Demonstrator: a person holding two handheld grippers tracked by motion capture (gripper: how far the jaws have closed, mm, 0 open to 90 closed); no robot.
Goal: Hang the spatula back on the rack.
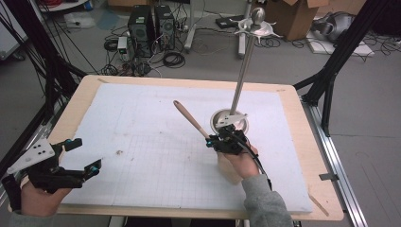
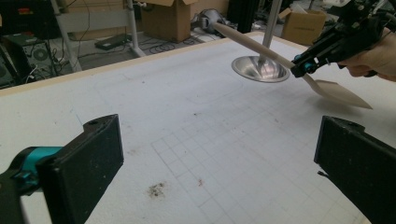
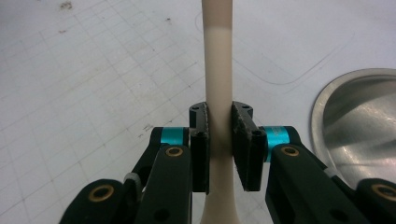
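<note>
Right gripper (image 1: 218,140): held in the person's right hand (image 1: 241,163) at mid-table, near the front; jaws clamped on the neck of a wooden spatula.
Grip detail: in the right gripper view the two black pads (image 3: 201,154) press the pale handle from both sides, the handle running straight up between them.
Wooden spatula (image 1: 190,119): lifted clear of the mat, tilted; handle end points up and to the far left in the high view, flat blade (image 2: 337,92) hangs low on the hand side.
Metal stand (image 1: 243,66): upright rod with round dished base (image 2: 260,70), just beside the right gripper on its far side; the spatula handle crosses in front of it in the left gripper view.
Left gripper (image 1: 82,156): at the table's near left corner, well apart from the spatula; jaws wide apart, nothing between them.
Mat (image 1: 142,132): white, faint grid lines, a few dark specks.
Table (image 1: 80,92): light wood edge showing around the mat.
</note>
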